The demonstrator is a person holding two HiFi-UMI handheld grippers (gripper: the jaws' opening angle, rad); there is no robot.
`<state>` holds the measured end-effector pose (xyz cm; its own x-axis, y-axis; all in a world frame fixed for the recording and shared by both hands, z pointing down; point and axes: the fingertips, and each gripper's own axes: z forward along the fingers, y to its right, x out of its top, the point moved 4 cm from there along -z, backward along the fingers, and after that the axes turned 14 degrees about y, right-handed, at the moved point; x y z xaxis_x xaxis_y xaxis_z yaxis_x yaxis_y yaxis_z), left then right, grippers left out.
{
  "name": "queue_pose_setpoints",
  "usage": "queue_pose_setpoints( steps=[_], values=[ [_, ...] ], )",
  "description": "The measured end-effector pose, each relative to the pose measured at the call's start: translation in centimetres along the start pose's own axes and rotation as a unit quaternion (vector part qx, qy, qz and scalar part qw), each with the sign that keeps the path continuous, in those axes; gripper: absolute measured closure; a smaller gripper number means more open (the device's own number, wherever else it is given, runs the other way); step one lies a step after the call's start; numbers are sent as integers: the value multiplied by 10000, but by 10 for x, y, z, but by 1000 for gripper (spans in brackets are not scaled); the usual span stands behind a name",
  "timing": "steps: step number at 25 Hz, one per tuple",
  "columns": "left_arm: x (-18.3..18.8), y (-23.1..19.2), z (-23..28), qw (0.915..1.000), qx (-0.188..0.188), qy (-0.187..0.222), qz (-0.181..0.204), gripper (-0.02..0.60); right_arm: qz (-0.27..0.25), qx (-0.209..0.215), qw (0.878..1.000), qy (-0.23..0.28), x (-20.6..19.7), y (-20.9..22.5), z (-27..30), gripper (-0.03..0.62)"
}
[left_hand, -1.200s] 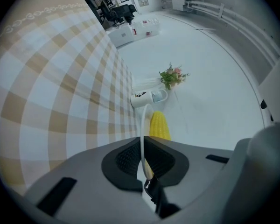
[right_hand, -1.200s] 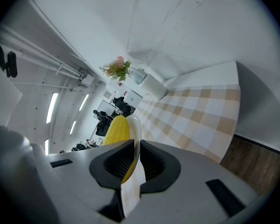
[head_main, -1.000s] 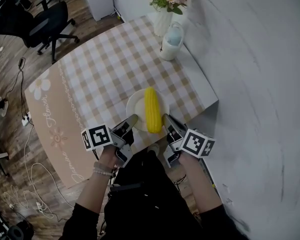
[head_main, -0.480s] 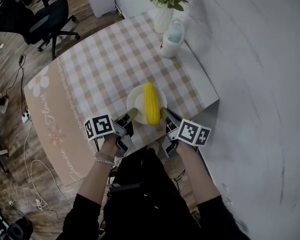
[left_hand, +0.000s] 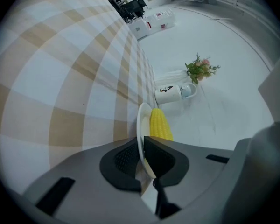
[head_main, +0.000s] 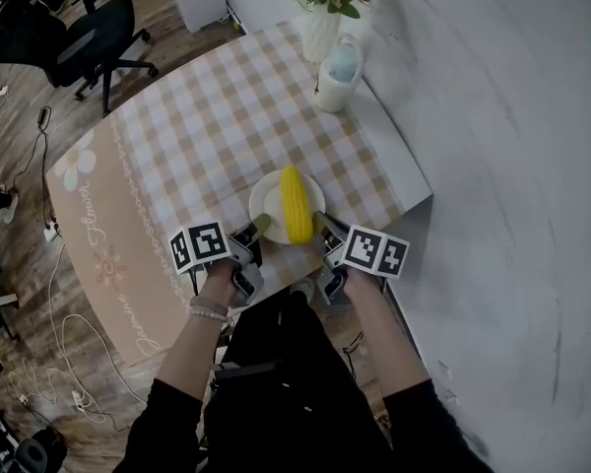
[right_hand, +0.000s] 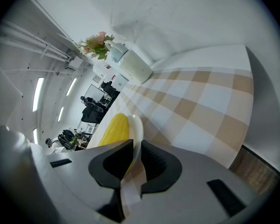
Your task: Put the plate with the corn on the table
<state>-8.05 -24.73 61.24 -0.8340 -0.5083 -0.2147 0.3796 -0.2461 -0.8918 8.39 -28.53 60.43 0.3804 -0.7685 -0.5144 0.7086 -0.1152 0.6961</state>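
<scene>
A beige-and-white checked cloth is covering the table [head_main: 207, 136], which is standing against a white wall [head_main: 492, 116], with wood floor [head_main: 20, 156] showing around it. The plate [head_main: 266, 201], small, round and white, is lying on the cloth close to the table edge nearest the person. It looks to be resting there, though no view is showing clearly whether its underside is fully down. The corn [head_main: 295, 205], a single yellow cob, is lying across the middle of the plate, pointing away from the person.

The left gripper [head_main: 259, 227] is reaching in at the near left rim of the plate. Its jaws are clenching that rim, both dark pads pressing on the thin white edge. The right gripper [head_main: 320, 223] is sitting at the near right rim of the plate. Its jaws have just been opening: the rim is standing between them, but the pads are no longer squeezing it, and a slim gap is showing beside it. Both of the person's arms, in dark sleeves, are stretching toward the plate from below.

Beyond the plate, on its far side and well apart from it, a white jug [head_main: 337, 77] is standing, and past that a white vase of pink flowers [head_main: 325, 18]. Far off to the plate's left, a black office chair [head_main: 89, 33] is standing on the floor.
</scene>
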Motion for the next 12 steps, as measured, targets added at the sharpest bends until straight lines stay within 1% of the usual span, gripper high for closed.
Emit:
queue_pose_setpoints(
  steps=[3,9,12],
  values=[
    [-3,-4,2,9999,94,-97,89,552,42,-89,10000,-15,-1,2,2,514],
    [-5,-4,5,9993,157,-226,262,546,77,-204,9998,-23,-1,7,4,514],
    [-5,-5,6,9987,295,-308,280,546,97,-272,9996,-36,-2,9,5,513]
  ],
)
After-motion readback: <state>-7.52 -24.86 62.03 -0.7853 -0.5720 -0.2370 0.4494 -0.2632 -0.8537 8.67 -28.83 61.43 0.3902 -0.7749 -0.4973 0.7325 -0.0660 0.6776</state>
